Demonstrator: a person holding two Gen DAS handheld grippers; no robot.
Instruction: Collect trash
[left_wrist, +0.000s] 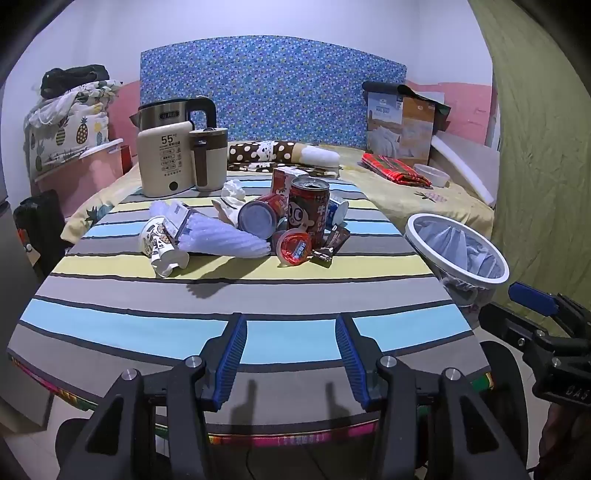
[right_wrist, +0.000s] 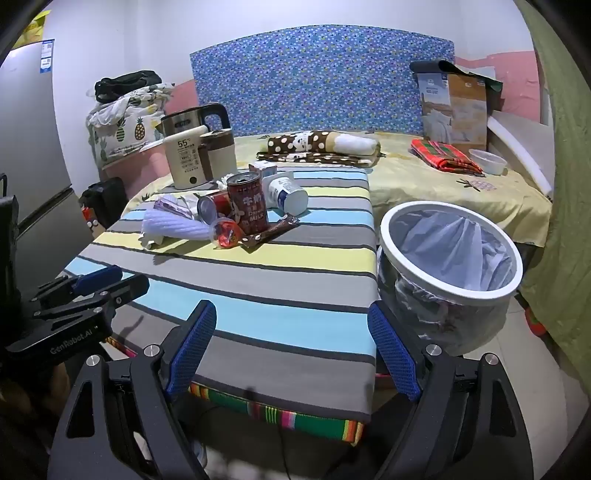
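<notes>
Both grippers hang over the near edge of the striped bench (left_wrist: 147, 295), angled downward toward its top. The left gripper (left_wrist: 291, 354) has its jaws parted with nothing but cloth showing between them; the right gripper (right_wrist: 291, 347) stands with its jaws spread wider, also empty, its right finger just beside the trash bin (right_wrist: 448, 284).

The trash sits in a cluster at the far middle of the bench. A red milk can (left_wrist: 308, 210) stands upright, open top up. A second red can (left_wrist: 260, 218) lies on its side just left of it, long axis running away from the left wrist view, its silver base facing that camera. A red jelly cup (left_wrist: 294, 246) rests tilted in front of the two cans. A brown snack wrapper (right_wrist: 271, 230) lies flat, its long axis slanting back and to the right. A white corrugated plastic sleeve (left_wrist: 225, 236) lies across the bench, and beside it a printed paper cup (left_wrist: 160, 240) on its side. A white yogurt cup (right_wrist: 288, 194) lies tipped behind the standing can.

A kettle (left_wrist: 166, 155) and a mug (left_wrist: 208, 158) stand at the far left corner. The near half of the bench is bare cloth. The bin stands off the bench's right edge, lined with a bag, mouth open upward.
</notes>
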